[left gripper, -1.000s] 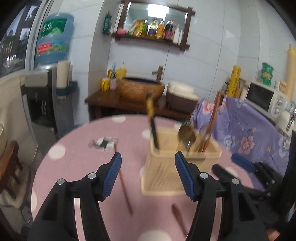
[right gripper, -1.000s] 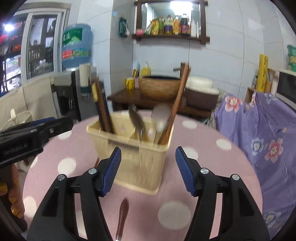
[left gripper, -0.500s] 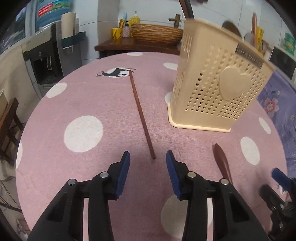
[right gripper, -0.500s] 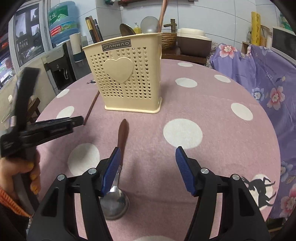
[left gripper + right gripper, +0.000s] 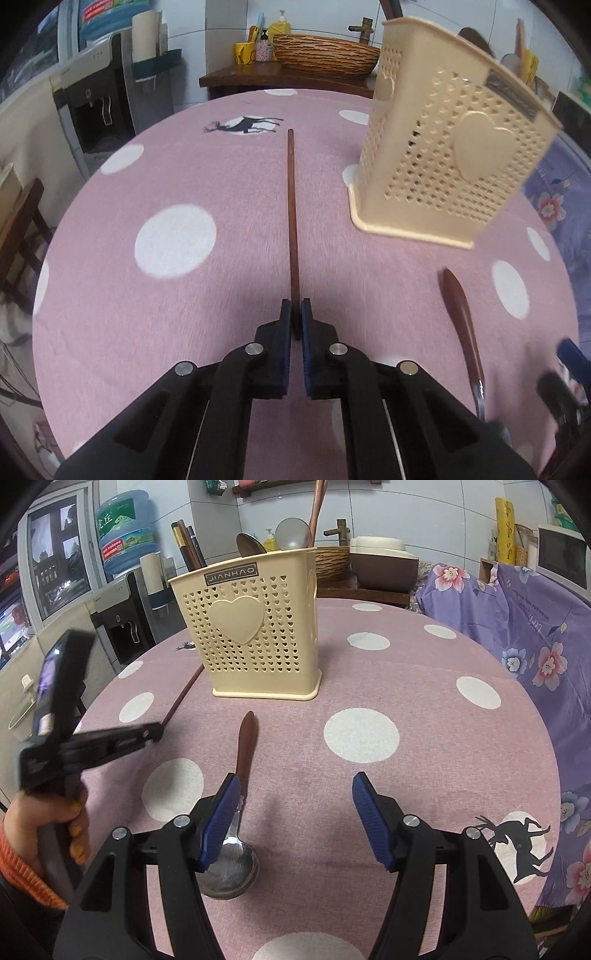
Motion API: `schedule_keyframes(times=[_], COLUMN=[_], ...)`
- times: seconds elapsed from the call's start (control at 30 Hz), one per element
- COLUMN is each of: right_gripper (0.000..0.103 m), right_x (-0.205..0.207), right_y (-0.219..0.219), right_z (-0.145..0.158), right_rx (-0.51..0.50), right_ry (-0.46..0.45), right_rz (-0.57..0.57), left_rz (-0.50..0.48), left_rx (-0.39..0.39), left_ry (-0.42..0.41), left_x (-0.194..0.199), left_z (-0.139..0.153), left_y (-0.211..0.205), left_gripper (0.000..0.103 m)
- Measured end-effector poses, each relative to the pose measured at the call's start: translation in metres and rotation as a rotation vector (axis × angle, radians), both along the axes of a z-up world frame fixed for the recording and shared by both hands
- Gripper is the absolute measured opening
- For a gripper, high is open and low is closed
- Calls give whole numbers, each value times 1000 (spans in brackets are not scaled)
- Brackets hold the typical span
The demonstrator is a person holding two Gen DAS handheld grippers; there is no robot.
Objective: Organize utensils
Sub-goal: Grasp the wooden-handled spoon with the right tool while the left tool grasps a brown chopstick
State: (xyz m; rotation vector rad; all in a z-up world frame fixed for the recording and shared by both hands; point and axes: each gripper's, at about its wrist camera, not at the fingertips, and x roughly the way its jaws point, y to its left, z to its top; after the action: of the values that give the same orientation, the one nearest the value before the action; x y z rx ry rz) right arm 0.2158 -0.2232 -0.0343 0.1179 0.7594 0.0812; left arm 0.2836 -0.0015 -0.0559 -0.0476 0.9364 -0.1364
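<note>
Both hands dropped to the table [image 5: 177,177]; my left tongs [image 5: 295,314] have just closed, pinching the chopstick [image 5: 291,206]. Right tongs [image 5: 291,805] gape wide, empty, beside the spoon [image 5: 232,864]. Holder [image 5: 258,627] next, I judge.

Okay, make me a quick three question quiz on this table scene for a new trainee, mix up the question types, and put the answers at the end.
1. True or false: the right gripper is shut on the spoon.
2. What does the left gripper hold? A) a white cup B) the near end of the chopstick C) the rim of the holder
3. Fill in: the beige utensil holder bears a raised ____ shape on its side.

Key
1. False: its jaws stand open, the spoon lying on the tablecloth by the left pad.
2. B: the jaws have just closed on it.
3. heart
</note>
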Motion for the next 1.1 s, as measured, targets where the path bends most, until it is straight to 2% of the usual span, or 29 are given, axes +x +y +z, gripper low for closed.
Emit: schedule_keyframes(times=[0.17,0.3,0.43,0.5,0.53,0.6,0.63,0.67,0.83,0.93,1.03,1.1], right_gripper=[64,64,64,64,64,64,64,64,64,64,64,64], right_x=[-3,-7,-8,-9,-9,-12,-13,-13,-8,-1,6,11], right_y=[-6,-9,-9,-7,-6,-3,-3,-2,-3,1,5,7], right_z=[-2,-4,-8,-9,-10,-9,-8,-7,-4,0,3,5], right_rx=[2,5,15,17,18,20,17,13,11,17,4,-4], right_ry=[6,11,15,20,22,20,17,15,14,17,16,18], right_rz=[-7,-12,-15,-11,-8,2,6,8,14,35,42,47], left_rz=[-10,-43,-36,-45,-52,-60,-51,-45,-58,-61,-54,-60], left_rx=[-79,-69,-59,-49,-46,-66,-68,-67,-43,-68,-23,-37], left_ry=[-13,-11,-22,-32,-35,-35,-46,-66,-115,-76,-86,-74], left_x=[-75,-138,-169,-171,-169,-167,-166,-165,-138,-101,-69,-50], left_z=[5,-1,-3,-3,-3,-2,0,3,19,20,22,23], left_y=[24,27,31,29,28,27,27,28,28,30,28,25], left_gripper=[6,6,6,7,12,39,63,66,65,53,48,46])
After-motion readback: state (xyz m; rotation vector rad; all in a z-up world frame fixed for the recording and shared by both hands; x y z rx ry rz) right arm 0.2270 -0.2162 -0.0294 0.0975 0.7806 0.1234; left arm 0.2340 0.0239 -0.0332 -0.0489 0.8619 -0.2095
